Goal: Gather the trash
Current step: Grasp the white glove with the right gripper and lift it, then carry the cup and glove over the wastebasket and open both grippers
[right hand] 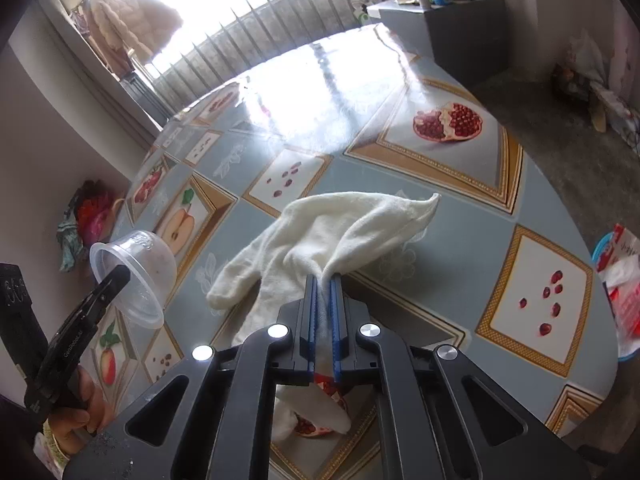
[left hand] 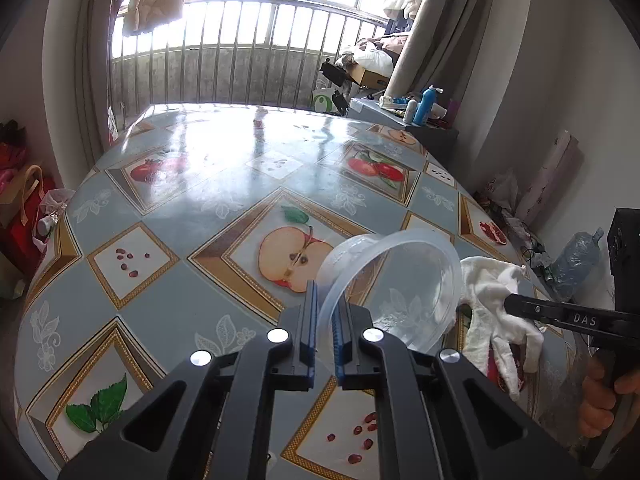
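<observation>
My left gripper [left hand: 325, 300] is shut on the rim of a clear plastic cup [left hand: 400, 280] and holds it tilted above the table; the cup also shows at the left of the right wrist view [right hand: 136, 276]. My right gripper [right hand: 323, 280] is shut on a white cloth glove [right hand: 320, 236] that is bunched and partly lifted off the table. In the left wrist view the glove [left hand: 492, 300] hangs just right of the cup, with the right gripper's finger [left hand: 560, 316] on it.
A round table [left hand: 200, 200] with a fruit-print cloth fills both views. A grey cabinet with bottles [left hand: 420, 112] stands at the far right. A blue bin with red-and-white wrappers [right hand: 620, 280] sits past the table's right edge. Bags [left hand: 24, 208] lie left.
</observation>
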Tool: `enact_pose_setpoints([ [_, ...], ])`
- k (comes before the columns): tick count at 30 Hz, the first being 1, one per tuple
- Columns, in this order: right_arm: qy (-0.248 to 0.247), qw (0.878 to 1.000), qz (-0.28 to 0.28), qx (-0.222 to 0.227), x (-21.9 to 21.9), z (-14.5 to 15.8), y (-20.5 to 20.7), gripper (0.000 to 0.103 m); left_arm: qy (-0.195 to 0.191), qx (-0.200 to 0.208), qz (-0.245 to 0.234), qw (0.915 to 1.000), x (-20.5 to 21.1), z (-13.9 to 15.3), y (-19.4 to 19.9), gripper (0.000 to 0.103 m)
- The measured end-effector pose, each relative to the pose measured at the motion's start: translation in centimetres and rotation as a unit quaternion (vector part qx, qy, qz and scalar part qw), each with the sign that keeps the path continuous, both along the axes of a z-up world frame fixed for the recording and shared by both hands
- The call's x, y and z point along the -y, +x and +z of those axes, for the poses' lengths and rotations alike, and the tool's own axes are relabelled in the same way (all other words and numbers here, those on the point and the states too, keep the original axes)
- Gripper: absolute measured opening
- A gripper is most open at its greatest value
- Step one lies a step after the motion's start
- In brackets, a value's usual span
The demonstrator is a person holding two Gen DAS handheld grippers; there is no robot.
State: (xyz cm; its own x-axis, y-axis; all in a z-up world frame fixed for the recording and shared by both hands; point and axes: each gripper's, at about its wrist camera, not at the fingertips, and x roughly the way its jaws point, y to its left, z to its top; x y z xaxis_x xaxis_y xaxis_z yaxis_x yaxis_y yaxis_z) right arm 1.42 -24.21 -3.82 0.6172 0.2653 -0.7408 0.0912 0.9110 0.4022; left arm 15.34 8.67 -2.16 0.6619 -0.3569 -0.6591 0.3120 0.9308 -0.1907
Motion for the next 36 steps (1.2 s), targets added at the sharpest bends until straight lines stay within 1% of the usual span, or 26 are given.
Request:
enact_pose_setpoints([
  [6, 0.002, 0.999, -0.014, 0.043, 2.3, 2.4, -1.5, 0.004, -0.003, 0.008, -0.021, 0.9997, 1.7, 1.6, -0.6, 0.005],
  [11, -0.002, 0.995, -0.051, 0.08, 5.7, 4.7, -3.7, 0.004, -0.015, 0.026, -0.061, 0.9977, 4.8, 4.0, -1.5, 0.005],
  [15, -0.005, 0.988, -0.109, 0.109, 10.1, 6.3, -6.4, 0.004, -0.026, 0.031, -0.112, 0.9928, 9.2, 5.7, -1.7, 0.005],
  [19, -0.008, 0.975, -0.183, 0.126, 15.2, 6.7, -9.9, 0.004, -0.015, 0.039, -0.179, 0.983, 15.6, 7.1, -2.3, 0.005],
  [22, -0.01, 0.964, -0.235, 0.125, 19.0, 6.2, -12.4, 0.004, -0.004, 0.032, -0.235, 0.9714, 21.2, 7.4, -2.8, 0.005],
  [24, -0.01, 0.956, -0.269, 0.115, 21.5, 5.4, -14.0, 0.004, 0.013, 0.016, -0.271, 0.9625, 24.9, 7.1, -2.8, 0.005],
  [26, -0.004, 0.95, -0.294, 0.105, 23.6, 4.2, -15.2, 0.004, 0.029, -0.007, -0.307, 0.9513, 29.0, 6.4, -2.8, 0.005],
  [28, 0.003, 0.945, -0.316, 0.088, 25.6, 2.6, -15.8, 0.004, 0.047, -0.029, -0.337, 0.94, 32.8, 5.3, -2.8, 0.006],
  [31, 0.019, 0.94, -0.334, 0.06, 28.1, -0.3, -15.7, 0.004, 0.075, -0.064, -0.373, 0.9224, 38.5, 3.2, -2.5, 0.006],
  [33, 0.025, 0.938, -0.343, 0.04, 29.7, -2.1, -15.4, 0.004, 0.101, -0.084, -0.391, 0.9108, 42.2, 1.3, -2.6, 0.006],
  [36, 0.043, 0.934, -0.353, 0.024, 32.1, -4.1, -15.2, 0.004, 0.123, -0.111, -0.412, 0.8959, 46.6, -0.9, -2.2, 0.006],
])
